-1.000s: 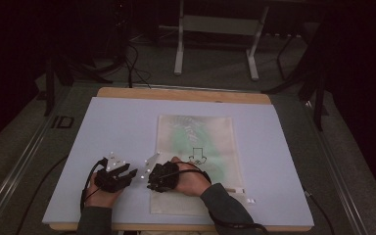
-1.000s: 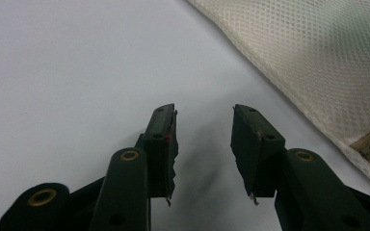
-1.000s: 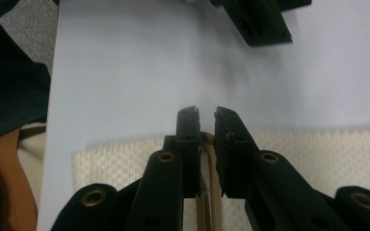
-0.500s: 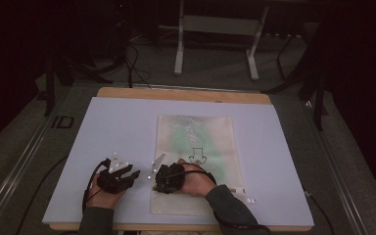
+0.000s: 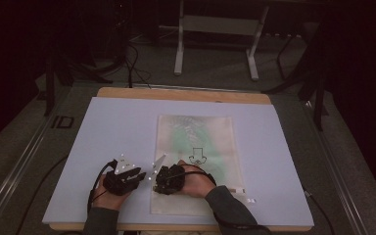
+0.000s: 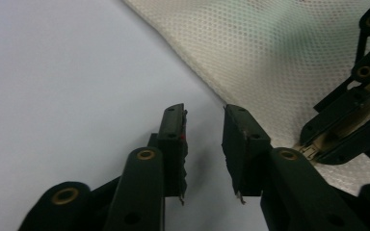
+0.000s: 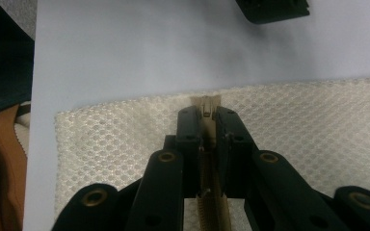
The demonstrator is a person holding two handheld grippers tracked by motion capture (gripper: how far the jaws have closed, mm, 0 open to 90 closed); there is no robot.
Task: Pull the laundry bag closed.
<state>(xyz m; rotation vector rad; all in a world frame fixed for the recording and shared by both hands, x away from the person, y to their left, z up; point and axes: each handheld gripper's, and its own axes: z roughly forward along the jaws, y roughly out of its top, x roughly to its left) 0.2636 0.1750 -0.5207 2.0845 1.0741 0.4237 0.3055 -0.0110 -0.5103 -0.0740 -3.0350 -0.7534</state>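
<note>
- We see a cream mesh zip bag point(image 5: 196, 161) lying flat on the pale surface point(image 5: 107, 127), centre to lower centre of the high view, long axis running from bottom toward top of frame.
- Right gripper point(image 7: 207, 120): jaws pressed together on the beige zipper point(image 7: 206, 103) at the bag's edge, zipper track running straight back between them toward the bottom of the right gripper view.
- Left gripper point(image 6: 204, 127): jaws spread, empty, hovering over bare surface; the bag's edge lies just right of it in the left gripper view, close to the right jaw tip.
- Our judgement: the left gripper is nearest the free corner beside the zipper.
</note>
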